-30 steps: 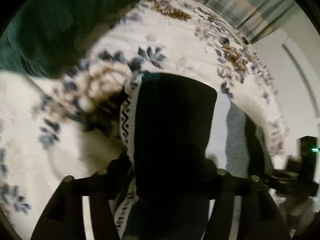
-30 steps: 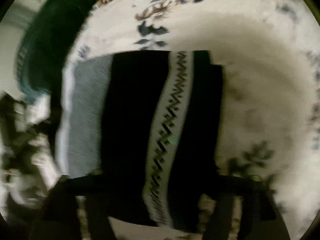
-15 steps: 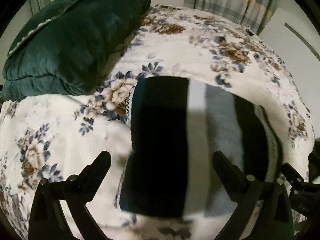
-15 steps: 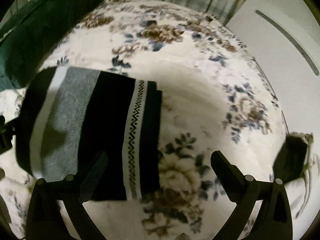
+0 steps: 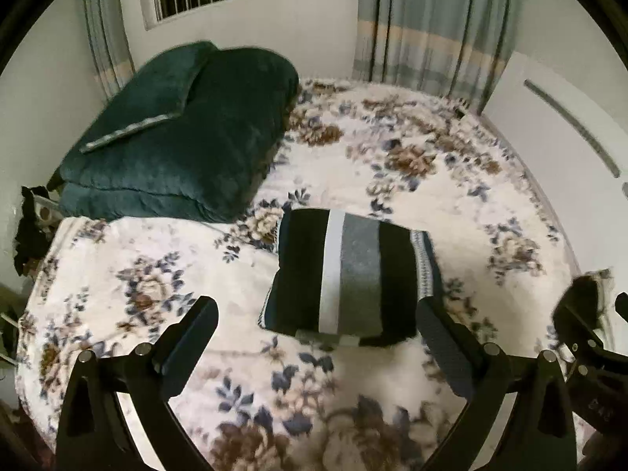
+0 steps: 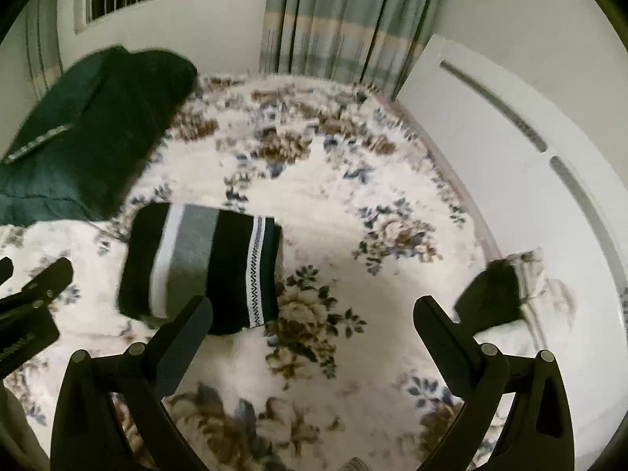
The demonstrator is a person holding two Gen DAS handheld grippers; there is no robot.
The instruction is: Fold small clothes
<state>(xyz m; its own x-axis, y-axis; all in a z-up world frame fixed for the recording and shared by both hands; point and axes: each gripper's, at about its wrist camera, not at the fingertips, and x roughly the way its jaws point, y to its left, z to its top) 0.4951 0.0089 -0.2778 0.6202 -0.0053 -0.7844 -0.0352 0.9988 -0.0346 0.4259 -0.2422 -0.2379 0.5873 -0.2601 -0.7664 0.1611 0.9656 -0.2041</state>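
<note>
A folded garment [image 5: 345, 274] with black, white and grey stripes and a zigzag band lies flat on the floral blanket [image 5: 157, 274]. It also shows in the right wrist view [image 6: 204, 267]. My left gripper [image 5: 316, 333] is open and empty, raised just in front of the garment. My right gripper [image 6: 310, 325] is open and empty, raised to the right of the garment. The right gripper shows at the right edge of the left wrist view [image 5: 588, 337]. The left gripper shows at the left edge of the right wrist view [image 6: 31, 294].
A folded dark green quilt [image 5: 180, 133] lies at the back left of the bed. A small dark item [image 6: 494, 294] lies at the bed's right edge. A white headboard [image 6: 510, 137] runs along the right. Curtains [image 5: 431, 19] and a window are behind.
Both grippers have let go of the garment, opened and pulled back and up. The garment now lies folded on the blanket.
</note>
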